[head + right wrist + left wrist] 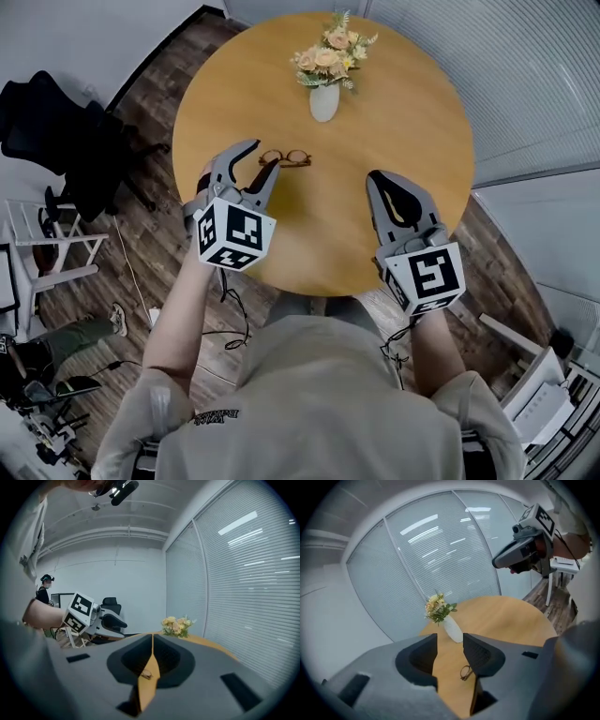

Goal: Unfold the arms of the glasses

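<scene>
The brown-rimmed glasses (284, 157) lie on the round wooden table (412, 141), in front of the vase. My left gripper (263, 156) hovers just left of them with its jaws open, the right finger close to the frame's left end and nothing between the pads. In the left gripper view one lens of the glasses (466, 672) shows low in the gap of the left gripper (450, 641). My right gripper (374, 176) is shut and empty, well right of the glasses. In the right gripper view the glasses (146, 673) show below the tips of the right gripper (152, 638).
A white vase of flowers (324, 94) stands on the table behind the glasses. An office chair (56, 131) and a white rack (56, 244) stand on the wooden floor to the left. Glass partitions with blinds (525, 84) run past the table's far right.
</scene>
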`<move>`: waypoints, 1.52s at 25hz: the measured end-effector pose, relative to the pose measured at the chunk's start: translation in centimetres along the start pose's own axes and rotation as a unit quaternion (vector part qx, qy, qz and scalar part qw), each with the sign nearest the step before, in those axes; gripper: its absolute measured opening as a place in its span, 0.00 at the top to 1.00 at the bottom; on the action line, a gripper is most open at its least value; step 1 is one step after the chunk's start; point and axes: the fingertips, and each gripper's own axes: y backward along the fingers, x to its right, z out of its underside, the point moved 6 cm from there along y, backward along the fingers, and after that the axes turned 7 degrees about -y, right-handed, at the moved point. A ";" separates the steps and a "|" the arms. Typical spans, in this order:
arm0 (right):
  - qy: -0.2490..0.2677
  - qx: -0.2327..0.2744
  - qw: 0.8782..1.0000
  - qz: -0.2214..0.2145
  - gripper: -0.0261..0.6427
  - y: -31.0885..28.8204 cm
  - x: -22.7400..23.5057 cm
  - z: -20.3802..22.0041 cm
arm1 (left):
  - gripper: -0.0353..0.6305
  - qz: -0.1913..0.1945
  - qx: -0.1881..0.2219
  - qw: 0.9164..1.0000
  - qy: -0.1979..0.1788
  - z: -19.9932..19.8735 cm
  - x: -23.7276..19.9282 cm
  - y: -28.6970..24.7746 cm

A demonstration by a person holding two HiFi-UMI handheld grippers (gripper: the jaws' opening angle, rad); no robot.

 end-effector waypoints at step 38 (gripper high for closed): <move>-0.109 -0.110 0.988 0.000 0.92 -8.6 4.4 14.9 | 0.71 0.106 -0.170 0.964 -0.173 14.7 9.4 -18.4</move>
